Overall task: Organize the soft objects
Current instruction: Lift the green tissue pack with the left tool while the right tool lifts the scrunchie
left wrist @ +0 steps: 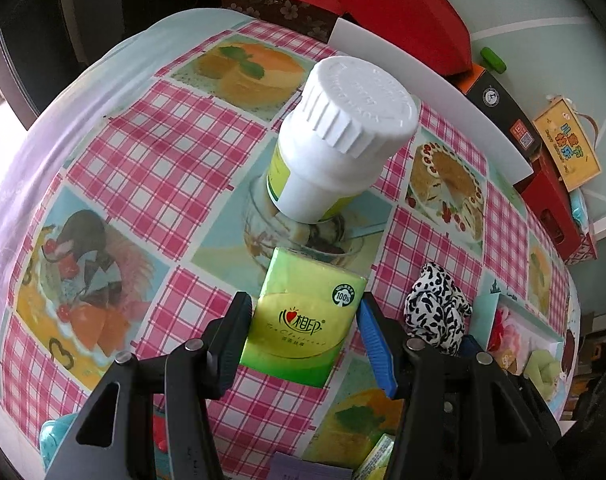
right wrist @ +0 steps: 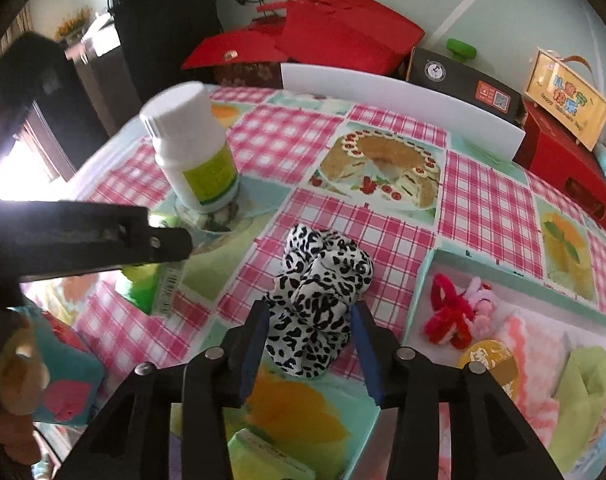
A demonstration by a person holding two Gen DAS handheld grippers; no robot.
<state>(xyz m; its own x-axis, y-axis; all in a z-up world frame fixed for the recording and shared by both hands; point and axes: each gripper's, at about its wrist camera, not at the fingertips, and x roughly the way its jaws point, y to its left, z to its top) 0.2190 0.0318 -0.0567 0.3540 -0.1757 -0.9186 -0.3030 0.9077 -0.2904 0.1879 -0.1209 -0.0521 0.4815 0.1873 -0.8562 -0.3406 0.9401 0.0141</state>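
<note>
In the left wrist view my left gripper holds a green tissue pack between its jaws, just over the checked tablecloth. A black-and-white spotted scrunchie lies to its right. In the right wrist view my right gripper has its jaws against both sides of the spotted scrunchie. The left gripper's arm crosses the left of that view over the tissue pack.
A white pill bottle stands just beyond the tissue pack; it also shows in the right wrist view. An open white box at the right holds red and pink hair ties and soft items. Red boxes line the table's far edge.
</note>
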